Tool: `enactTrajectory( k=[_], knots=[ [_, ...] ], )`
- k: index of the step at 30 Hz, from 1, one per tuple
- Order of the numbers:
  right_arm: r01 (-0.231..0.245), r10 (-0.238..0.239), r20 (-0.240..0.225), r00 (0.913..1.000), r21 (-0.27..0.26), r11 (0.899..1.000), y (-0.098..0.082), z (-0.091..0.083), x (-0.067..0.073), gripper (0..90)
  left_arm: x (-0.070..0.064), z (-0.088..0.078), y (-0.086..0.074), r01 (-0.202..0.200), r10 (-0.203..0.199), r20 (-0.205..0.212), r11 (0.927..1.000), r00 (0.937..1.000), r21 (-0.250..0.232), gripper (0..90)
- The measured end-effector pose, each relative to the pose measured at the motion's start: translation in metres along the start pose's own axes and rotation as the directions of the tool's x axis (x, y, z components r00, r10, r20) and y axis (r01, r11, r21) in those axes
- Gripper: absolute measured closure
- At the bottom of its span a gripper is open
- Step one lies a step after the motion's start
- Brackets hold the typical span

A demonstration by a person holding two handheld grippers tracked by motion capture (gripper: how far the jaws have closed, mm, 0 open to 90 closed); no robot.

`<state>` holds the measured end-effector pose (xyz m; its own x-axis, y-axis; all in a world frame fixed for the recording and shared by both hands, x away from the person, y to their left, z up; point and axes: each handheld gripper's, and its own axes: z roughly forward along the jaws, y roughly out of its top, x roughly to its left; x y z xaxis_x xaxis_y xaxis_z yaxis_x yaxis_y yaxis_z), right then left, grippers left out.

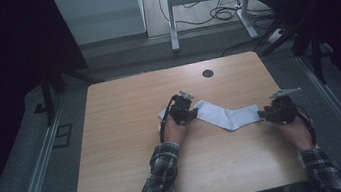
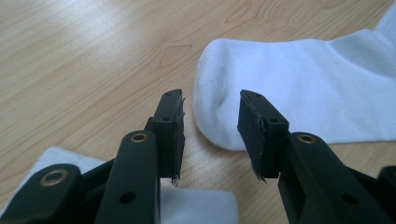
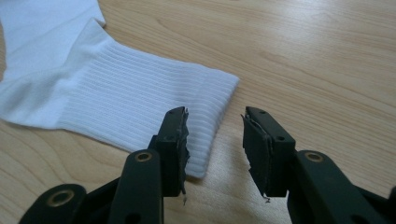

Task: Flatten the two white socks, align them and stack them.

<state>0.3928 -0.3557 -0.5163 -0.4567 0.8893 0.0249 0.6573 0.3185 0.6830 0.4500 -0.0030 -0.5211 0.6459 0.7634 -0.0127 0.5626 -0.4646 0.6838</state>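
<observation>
The left tool (image 2: 210,135) is closest, with its two black jaws partly open and nothing between them. Just past its tips lies the rounded toe of a white sock (image 2: 299,88). A second white cloth (image 2: 196,205), maybe another sock, lies under this tool, close to the camera.

The sock (image 1: 227,116) lies flat, bent at the heel, near the middle of the wooden surface (image 1: 123,133). The left tool (image 1: 183,109) is at its toe end and the right tool (image 1: 274,111) is at its ribbed cuff end.

The right tool (image 3: 215,140) is partly open too and holds nothing. One jaw sits over the edge of the cuff (image 3: 140,93) and the other is over bare wood.

What could go wrong? The left tool may close on air, because the toe is just ahead of the jaws, not between them. It could also grab the cloth under it by mistake. The right tool may pinch only a thin edge, and the cuff could slip out. If only one end is caught, the sock may bunch up or twist.
</observation>
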Motion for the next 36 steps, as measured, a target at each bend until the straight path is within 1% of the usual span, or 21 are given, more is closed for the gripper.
enactTrajectory(
  k=[1,3,6,7,9,10,11,13,15,16,18,21,24,27,28,30,31,32,36],
  knots=[
    [0.006,-0.006,-0.002,1.0000,0.002,1.000,0.000,0.001,0.000,58.5,0.000,0.003,0.000,-0.001,0.001,0.002,1.0000,1.0000,0.004,60.6],
    [0.011,-0.011,-0.001,0.9999,0.011,1.000,0.001,0.003,0.002,58.6,-0.002,0.007,0.000,-0.002,0.002,-0.008,0.9999,1.0000,0.013,61.0],
    [0.023,-0.022,-0.002,0.9997,0.024,0.999,0.001,0.006,0.005,60.5,-0.003,0.012,-0.001,-0.005,0.005,-0.019,0.9996,0.9998,0.030,64.1],
    [0.023,-0.023,-0.005,0.9997,0.027,0.999,0.001,0.008,0.005,62.2,-0.003,0.013,-0.001,-0.005,0.006,-0.020,0.9993,0.9998,0.036,66.2],
    [0.032,-0.031,-0.012,0.9994,0.046,0.998,0.000,0.009,0.006,66.3,-0.002,0.014,-0.002,0.011,-0.011,-0.006,0.9995,0.9999,0.030,71.2],
    [0.026,-0.026,-0.019,0.9995,0.043,0.999,0.000,0.010,0.006,69.6,-0.002,0.014,-0.002,0.023,-0.023,0.009,0.9993,0.9997,0.030,75.2],
    [0.015,-0.014,-0.036,0.9993,0.045,0.999,0.000,0.010,0.005,72.4,-0.003,0.014,-0.002,0.029,-0.029,0.014,0.9991,0.9995,0.031,78.8],
    [0.001,0.001,-0.048,0.9988,0.051,0.999,0.000,0.010,0.006,78.0,-0.003,0.014,-0.002,0.035,-0.036,0.026,0.9988,0.9990,0.034,84.0],
    [-0.006,0.009,-0.053,0.9985,0.053,0.999,0.000,0.010,0.006,80.6,-0.004,0.013,-0.002,0.034,-0.035,0.022,0.9988,0.9991,0.034,85.9],
    [-0.005,0.008,-0.052,0.9986,0.058,0.998,0.001,0.009,0.006,81.1,-0.005,0.011,-0.002,0.029,-0.030,0.019,0.9990,0.9994,0.033,86.1],
    [-0.004,0.007,-0.047,0.9989,0.051,0.999,0.002,0.008,0.007,81.4,-0.005,0.008,-0.002,0.031,-0.031,0.019,0.9993,0.9993,0.022,86.3],
    [-0.005,0.006,-0.046,0.9989,0.036,0.999,0.003,0.006,0.007,81.5,-0.003,-0.003,0.000,0.034,-0.034,0.026,0.9994,0.9991,-0.001,86.3],
    [-0.004,0.005,-0.051,0.9987,0.015,1.000,0.006,0.001,0.008,81.5,-0.003,-0.016,0.001,0.026,-0.026,0.029,0.9994,0.9993,-0.022,86.3],
    [-0.012,0.011,-0.074,0.9972,-0.005,1.000,0.009,-0.004,0.012,81.3,-0.004,-0.032,0.000,0.015,-0.014,0.022,0.9988,0.9997,-0.046,86.3],
    [-0.009,0.008,-0.075,0.9972,-0.011,1.000,0.010,-0.006,0.014,81.3,-0.004,-0.038,-0.001,0.013,-0.012,0.018,0.9984,0.9998,-0.054,86.3],
    [0.004,-0.006,-0.092,0.9958,-0.030,1.000,0.014,-0.009,0.021,81.3,-0.004,-0.047,-0.004,0.013,-0.012,0.014,0.9978,0.9998,-0.065,86.3],
    [0.004,-0.006,-0.092,0.9958,-0.030,1.000,0.014,-0.009,0.021,81.3,-0.004,-0.052,-0.006,0.010,-0.010,0.011,0.9975,0.9999,-0.070,86.3],
    [0.007,-0.011,-0.099,0.9950,-0.036,0.999,0.016,-0.011,0.024,81.4,-0.004,-0.057,-0.008,0.010,-0.010,0.007,0.9971,0.9999,-0.075,86.2],
    [0.029,-0.036,-0.127,0.9913,-0.055,0.998,0.021,-0.014,0.037,81.3,-0.002,-0.079,-0.022,0.000,-0.001,-0.009,0.9963,1.0000,-0.086,86.2]
  ],
)
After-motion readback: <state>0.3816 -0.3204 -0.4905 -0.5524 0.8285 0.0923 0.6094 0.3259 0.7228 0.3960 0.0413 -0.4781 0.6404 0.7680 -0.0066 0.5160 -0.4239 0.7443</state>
